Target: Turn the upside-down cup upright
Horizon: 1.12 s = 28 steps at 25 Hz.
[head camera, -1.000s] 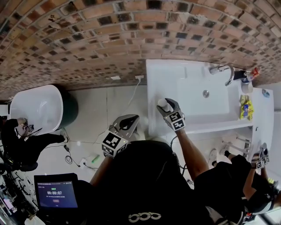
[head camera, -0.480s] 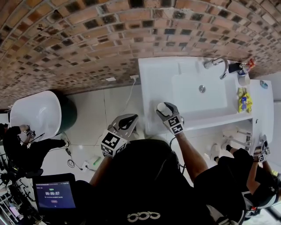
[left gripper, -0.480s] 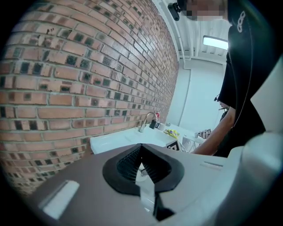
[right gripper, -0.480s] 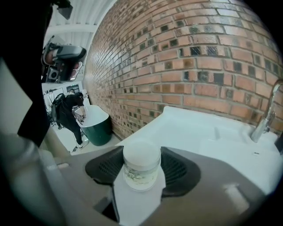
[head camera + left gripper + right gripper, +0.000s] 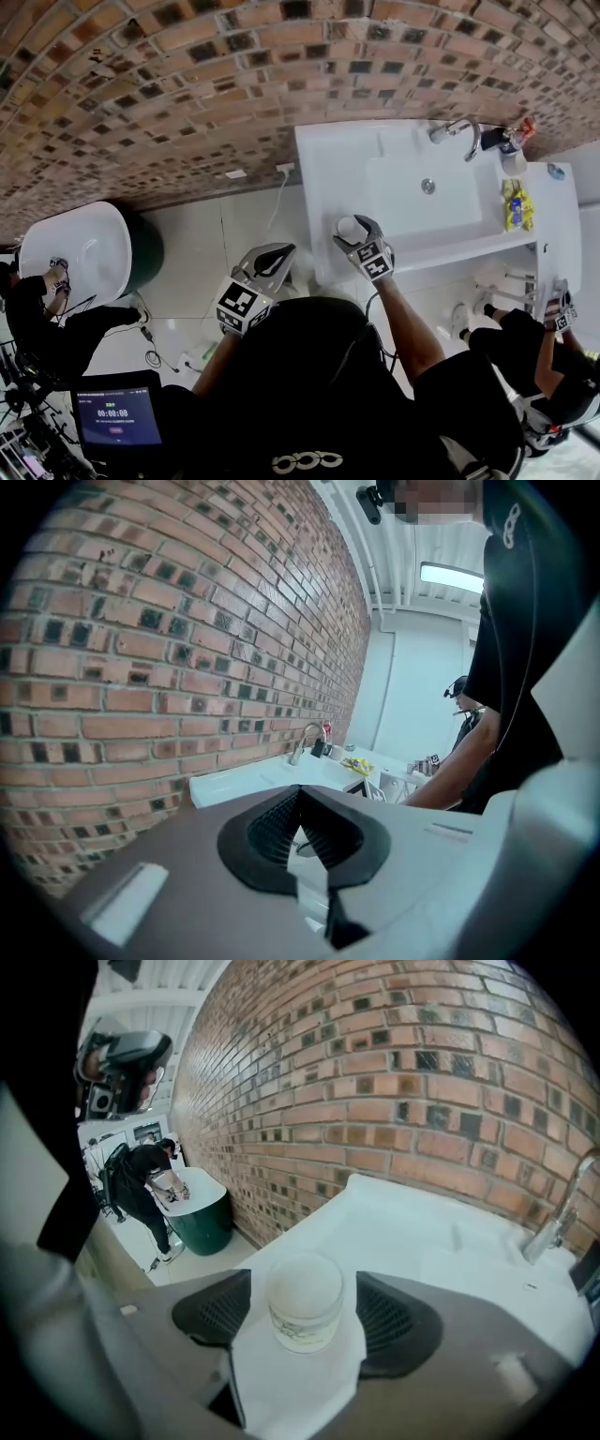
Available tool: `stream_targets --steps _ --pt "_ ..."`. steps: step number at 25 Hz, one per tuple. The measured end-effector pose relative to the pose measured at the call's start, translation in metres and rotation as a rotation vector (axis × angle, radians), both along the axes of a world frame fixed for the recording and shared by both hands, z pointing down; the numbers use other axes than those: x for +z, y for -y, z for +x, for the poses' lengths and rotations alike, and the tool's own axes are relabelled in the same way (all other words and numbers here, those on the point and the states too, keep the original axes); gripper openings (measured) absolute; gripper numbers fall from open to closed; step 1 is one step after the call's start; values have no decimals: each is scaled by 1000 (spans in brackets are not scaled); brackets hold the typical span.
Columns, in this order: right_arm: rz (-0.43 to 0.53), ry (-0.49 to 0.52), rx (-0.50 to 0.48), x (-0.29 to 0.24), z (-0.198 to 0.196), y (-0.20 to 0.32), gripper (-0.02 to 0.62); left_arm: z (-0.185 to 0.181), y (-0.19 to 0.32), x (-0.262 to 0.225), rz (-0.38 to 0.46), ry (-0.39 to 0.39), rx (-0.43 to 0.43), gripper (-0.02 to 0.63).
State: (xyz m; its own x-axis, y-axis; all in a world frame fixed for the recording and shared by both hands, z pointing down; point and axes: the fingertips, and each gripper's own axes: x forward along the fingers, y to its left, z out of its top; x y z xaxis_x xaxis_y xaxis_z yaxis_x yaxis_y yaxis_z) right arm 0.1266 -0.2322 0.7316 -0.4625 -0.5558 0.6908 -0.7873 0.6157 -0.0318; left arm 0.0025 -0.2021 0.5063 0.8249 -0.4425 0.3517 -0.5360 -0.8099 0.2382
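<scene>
Cup (image 5: 304, 1302) is standing on the white table (image 5: 403, 1232), near the table's front edge and toward its left end, well short of the sink basin (image 5: 427, 192). Its top face is reading as a flat, closed disc rather than an open mouth. So it is most likely sitting upside-down with the turn not yet done, though the clear wall is making the rim hard to read.

The right gripper (image 5: 360, 233) is bracketing the cup from the person's side. Its fingers (image 5: 392, 1321) are opening, standing wide with the cup between them and a visible gap at each pad, so nothing is being gripped. The step in hand is looking like the approach to the grasp. The next move is calling for the pads to close squarely on the cup's wall. A lift clear of the table and a half roll of the wrist would follow, before the cup is set down on its base.

Room is looking generous. Bare table is lying all around the cup, and the brick wall (image 5: 375, 1082) and faucet (image 5: 561, 1213) are sitting well apart from it. The front edge is the risk, since a nudged cup could be sliding off toward the floor (image 5: 216, 234). The left gripper (image 5: 298, 793) is hanging off the table's left, over the floor, with its fingers drawn together at the tips and holding nothing.
</scene>
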Motion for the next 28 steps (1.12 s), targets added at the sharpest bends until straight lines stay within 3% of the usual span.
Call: stream_targets --steps 8,11,15,20,25,28 --pt "112 19 222 -77 1 -35 337 -37 -30 -5 -1 -62 56 15" --pt "158 11 297 -111 -9 -73 336 -44 -50 -5 -29 -98 121 15" --pt "214 30 348 -141 -29 -117 323 -50 -74 -2 -10 -84 205 15" --pt "239 58 349 -145 -44 -175 240 -53 -114 -8 34 -70 205 15" --pt "245 222 365 -154 -50 -240 87 -40 -185 -5 55 -43 206 15" --pt "267 264 351 -164 -48 -293 -2 -24 -246 4 46 -35 205 15"
